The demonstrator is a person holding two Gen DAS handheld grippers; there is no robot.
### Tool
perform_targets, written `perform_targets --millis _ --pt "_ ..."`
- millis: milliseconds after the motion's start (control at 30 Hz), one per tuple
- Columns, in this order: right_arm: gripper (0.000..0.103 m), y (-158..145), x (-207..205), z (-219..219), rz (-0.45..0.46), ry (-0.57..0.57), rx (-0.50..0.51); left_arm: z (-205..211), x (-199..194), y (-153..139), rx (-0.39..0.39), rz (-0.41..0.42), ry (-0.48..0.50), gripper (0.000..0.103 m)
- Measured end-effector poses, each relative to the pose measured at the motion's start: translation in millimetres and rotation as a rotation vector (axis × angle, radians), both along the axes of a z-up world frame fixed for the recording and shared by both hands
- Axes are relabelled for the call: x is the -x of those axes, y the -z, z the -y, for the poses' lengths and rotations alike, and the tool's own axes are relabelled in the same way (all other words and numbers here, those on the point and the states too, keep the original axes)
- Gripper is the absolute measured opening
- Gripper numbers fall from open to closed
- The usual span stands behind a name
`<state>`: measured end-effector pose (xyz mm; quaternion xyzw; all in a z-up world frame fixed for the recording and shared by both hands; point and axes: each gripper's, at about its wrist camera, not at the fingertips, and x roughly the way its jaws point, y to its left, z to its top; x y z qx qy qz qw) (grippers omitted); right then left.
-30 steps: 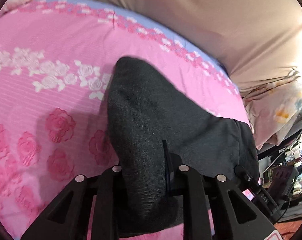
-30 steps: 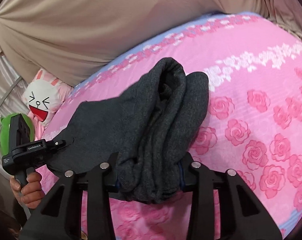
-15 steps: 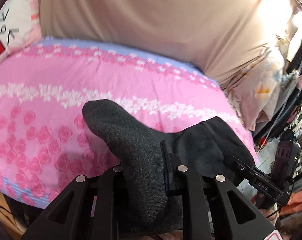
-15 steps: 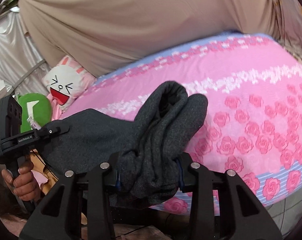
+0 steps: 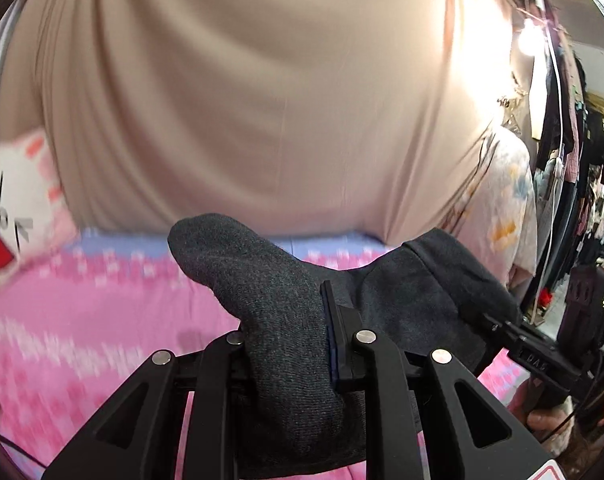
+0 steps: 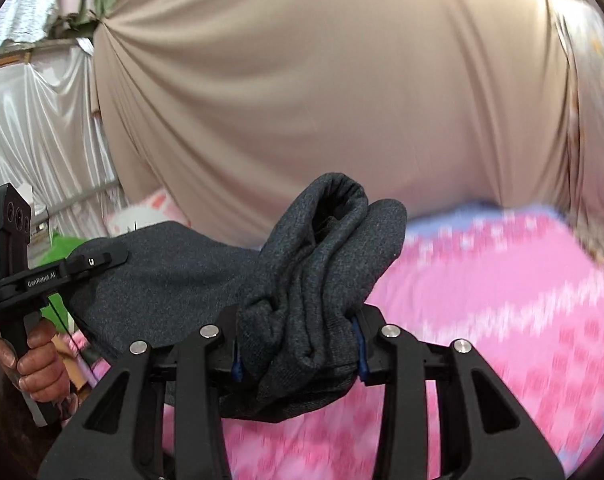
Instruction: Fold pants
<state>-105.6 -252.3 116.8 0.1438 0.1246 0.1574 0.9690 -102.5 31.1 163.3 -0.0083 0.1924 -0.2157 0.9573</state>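
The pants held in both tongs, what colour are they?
Dark charcoal grey pants, a heathered knit, shown best in the right wrist view.

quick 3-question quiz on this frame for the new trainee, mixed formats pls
1. True or false: both the left gripper and the right gripper are shut on the dark grey pants.
2. Multiple choice: the fabric between the two grippers is A) lying flat on the pink floral bedspread, B) held up in the air above it, C) draped over the beige curtain.
3. Fill in: near the left edge of the left wrist view, at the head of the bed, sits a white and pink ____.

Key: 1 true; 2 B; 3 plush toy (blurred, with a cartoon face).
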Motion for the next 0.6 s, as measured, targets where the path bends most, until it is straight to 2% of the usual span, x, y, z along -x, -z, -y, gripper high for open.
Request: perform_targets --millis 167,333,467,600 --pt "0.037 -40.5 -34.5 5.5 0.129 0.024 0.019 9.6 -28.2 -39.6 -0.023 0.155 -0.025 0.018" --pt "0.038 -63.2 -72.1 6.9 0.230 0.034 0.023 15.3 -75.0 -61.4 -0.029 0.236 -0.060 0.020" --pt "0.038 -67.6 -106.6 5.8 0.264 0.036 0.026 16.8 -116.7 -62.8 -0.028 0.270 -0.072 0.020" --pt "0.038 -54.4 -152.4 7.5 0.245 0.056 0.035 19.3 -168.1 -46.2 -0.024 0.256 -0.073 0.021"
